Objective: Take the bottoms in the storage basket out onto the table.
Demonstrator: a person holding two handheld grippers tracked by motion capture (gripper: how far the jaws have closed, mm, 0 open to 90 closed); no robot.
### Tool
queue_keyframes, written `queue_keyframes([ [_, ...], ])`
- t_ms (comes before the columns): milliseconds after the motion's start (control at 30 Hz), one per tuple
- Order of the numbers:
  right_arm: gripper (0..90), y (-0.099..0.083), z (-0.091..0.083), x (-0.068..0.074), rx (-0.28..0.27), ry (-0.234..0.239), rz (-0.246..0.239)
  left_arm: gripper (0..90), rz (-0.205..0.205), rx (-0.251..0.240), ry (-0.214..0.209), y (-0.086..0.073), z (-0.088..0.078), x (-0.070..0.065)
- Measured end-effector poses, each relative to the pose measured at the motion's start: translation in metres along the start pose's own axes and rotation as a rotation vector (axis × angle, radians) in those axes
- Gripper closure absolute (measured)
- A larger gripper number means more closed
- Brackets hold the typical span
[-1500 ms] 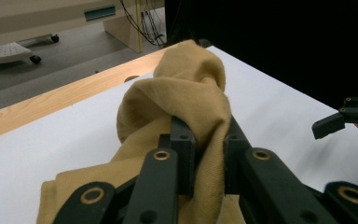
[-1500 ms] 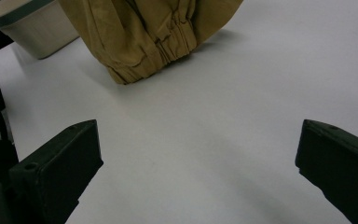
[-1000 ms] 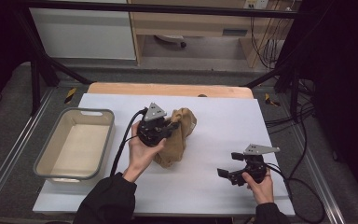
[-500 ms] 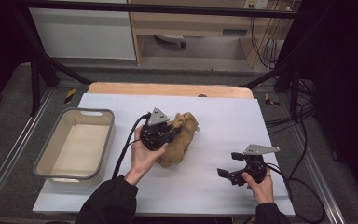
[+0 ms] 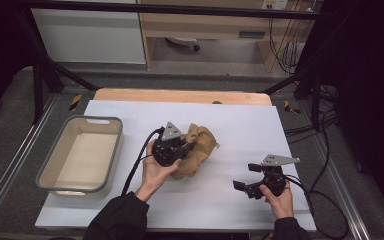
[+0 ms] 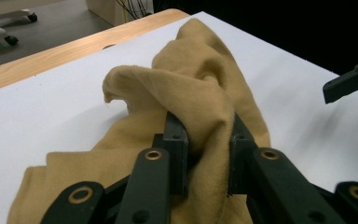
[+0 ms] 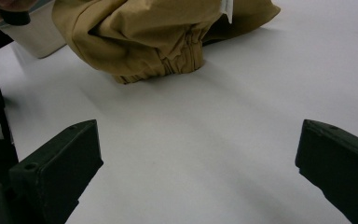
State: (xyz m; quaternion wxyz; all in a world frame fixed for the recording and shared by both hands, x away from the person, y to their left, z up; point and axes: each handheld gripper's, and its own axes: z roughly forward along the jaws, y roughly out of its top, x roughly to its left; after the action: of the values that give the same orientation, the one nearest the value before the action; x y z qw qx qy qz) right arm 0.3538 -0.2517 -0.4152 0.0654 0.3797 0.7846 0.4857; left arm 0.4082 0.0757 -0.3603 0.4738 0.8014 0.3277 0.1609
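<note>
A grey floor (image 5: 25, 125) runs all around the table (image 5: 240, 130), which has a white top and a wooden far edge. A bin (image 5: 111, 150) sits on the table, on the outer side of the left gripper (image 5: 187, 147). The tan cloth (image 5: 202, 145) lies bunched right in front of that gripper. Its long side runs from near to far. The jaws have just been opening a little, with a fold between them and the pads pressing on it. The right gripper (image 5: 243, 176) is well apart from the cloth, jaws wide, holding nothing.

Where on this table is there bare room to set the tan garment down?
Bare white table lies between the tan garment and the right gripper, and along the far edge. The grey bin is empty. It is crowded around the left gripper.
</note>
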Motion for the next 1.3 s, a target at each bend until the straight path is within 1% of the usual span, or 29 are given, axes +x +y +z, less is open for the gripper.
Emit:
queue_keyframes([
  [200,0.7,0.0,0.0,0.0,0.001,0.0,-0.002,70.4,0.008,0.007,0.009,-0.007,0.002,0.002],
  [300,0.7,0.0,0.0,0.0,0.002,0.001,-0.003,67.5,0.019,0.018,0.019,-0.009,0.003,0.002],
  [467,0.7,0.0,0.0,0.0,0.003,0.0,-0.002,59.3,0.033,0.04,0.029,-0.012,0.006,0.002],
  [567,0.7,0.0,0.0,0.0,0.003,0.0,-0.003,53.4,0.04,0.039,0.03,-0.011,0.006,0.002],
  [833,0.7,0.0,0.0,0.0,0.002,0.001,-0.002,36.4,0.027,0.029,0.027,-0.004,-0.002,0.006],
  [1000,0.7,0.0,0.001,0.0,0.004,0.001,-0.003,28.3,0.026,0.009,0.029,-0.002,-0.01,0.01],
  [1100,0.7,0.0,0.001,0.0,0.003,0.0,-0.003,24.1,0.027,0.006,0.032,-0.001,-0.014,0.011],
  [1200,0.7,0.0,0.001,0.0,0.003,0.001,-0.002,19.1,0.025,0.013,0.038,0.0,-0.017,0.012],
  [1300,0.7,0.0,0.001,0.0,0.003,0.001,-0.002,16.1,0.019,0.025,0.041,0.0,-0.019,0.012],
])
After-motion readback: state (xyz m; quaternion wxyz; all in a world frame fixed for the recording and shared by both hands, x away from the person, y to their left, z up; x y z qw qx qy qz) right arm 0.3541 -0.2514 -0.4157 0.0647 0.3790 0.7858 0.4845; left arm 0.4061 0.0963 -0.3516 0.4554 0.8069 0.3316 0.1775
